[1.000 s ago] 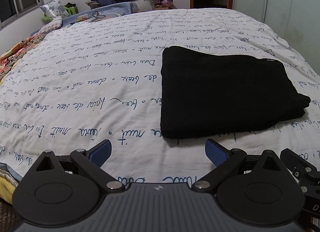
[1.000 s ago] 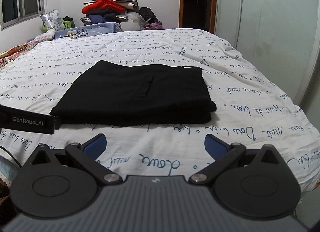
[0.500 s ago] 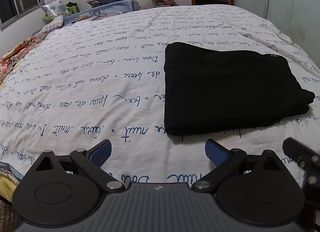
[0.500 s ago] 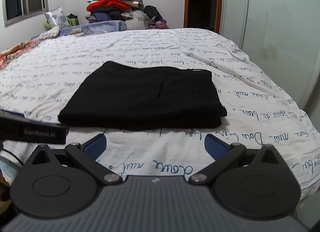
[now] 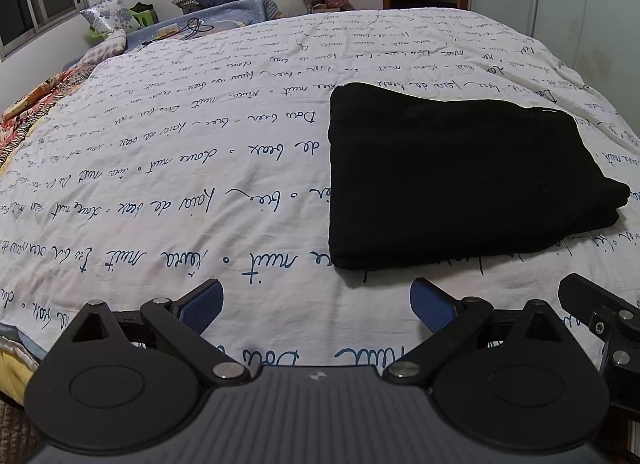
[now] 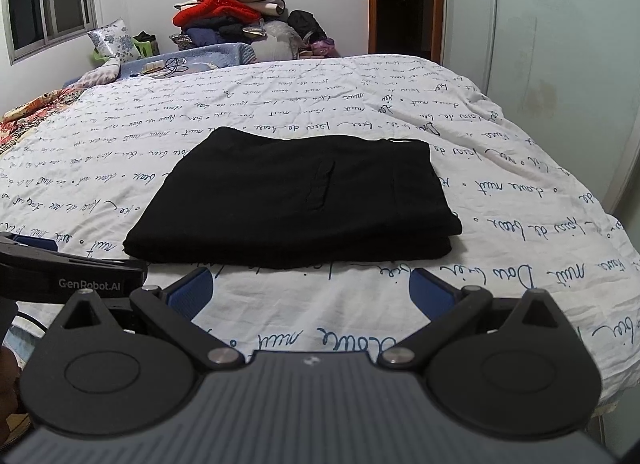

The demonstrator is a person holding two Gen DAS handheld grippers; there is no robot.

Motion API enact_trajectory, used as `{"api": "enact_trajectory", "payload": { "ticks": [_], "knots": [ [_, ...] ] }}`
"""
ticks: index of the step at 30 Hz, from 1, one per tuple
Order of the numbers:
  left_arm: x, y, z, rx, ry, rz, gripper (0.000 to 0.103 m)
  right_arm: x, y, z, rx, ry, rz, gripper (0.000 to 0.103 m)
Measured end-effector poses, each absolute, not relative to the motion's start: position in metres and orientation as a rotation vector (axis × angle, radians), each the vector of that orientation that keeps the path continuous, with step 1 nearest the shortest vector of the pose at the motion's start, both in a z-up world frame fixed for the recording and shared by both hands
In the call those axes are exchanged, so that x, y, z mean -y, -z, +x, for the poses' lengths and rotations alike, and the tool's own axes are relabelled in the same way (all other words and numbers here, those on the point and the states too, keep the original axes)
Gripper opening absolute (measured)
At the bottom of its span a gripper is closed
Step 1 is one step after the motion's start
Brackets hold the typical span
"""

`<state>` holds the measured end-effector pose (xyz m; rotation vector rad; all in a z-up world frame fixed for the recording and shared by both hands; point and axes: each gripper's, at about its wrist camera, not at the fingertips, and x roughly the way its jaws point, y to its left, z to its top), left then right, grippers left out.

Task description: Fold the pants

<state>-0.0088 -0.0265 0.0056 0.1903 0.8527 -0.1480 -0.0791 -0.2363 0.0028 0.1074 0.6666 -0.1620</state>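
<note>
Nearest to us, our left tool (image 5: 316, 306) hangs over the near edge of the bed with its two blue-padded fingers spread wide and nothing between them. Our right tool (image 6: 310, 292) sits just beside it, equally wide open and equally empty; its black body shows at the lower right of the left wrist view.

Just beyond both tools lie the black fabric pants (image 6: 296, 199), folded into a compact, layered rectangle on the white quilted bedspread printed with blue handwriting (image 5: 168, 167). From the left tool the pants sit ahead and to the right; from the right tool they sit straight ahead. Neither tool touches them.

We judge the folding to be essentially done. The stacked edges at the near right corner look slightly uneven, so finishing well would mean only a light press or nudge there to square the layers, with pads flat so the fold is not dragged open. Otherwise, we lift both tools clear without catching the cloth.

Nothing lies between the tools and the pants; the bedspread around them is bare. Further off, at the head of the bed, sit a floral patterned pillow (image 6: 110, 39) and a tall heap of mixed clothes topped with red fabric (image 6: 230, 13), with a window to the left and a dark doorway behind. All are well apart from the work.
</note>
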Motion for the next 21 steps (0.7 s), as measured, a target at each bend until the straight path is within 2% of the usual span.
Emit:
{"api": "enact_trajectory", "payload": {
  "ticks": [21],
  "knots": [
    [0.0237,-0.0028,-0.0088,-0.853,0.138,0.194,0.101,0.2348,0.0013,-0.079,-0.671,0.158,0.096,0.103]
  ]
}}
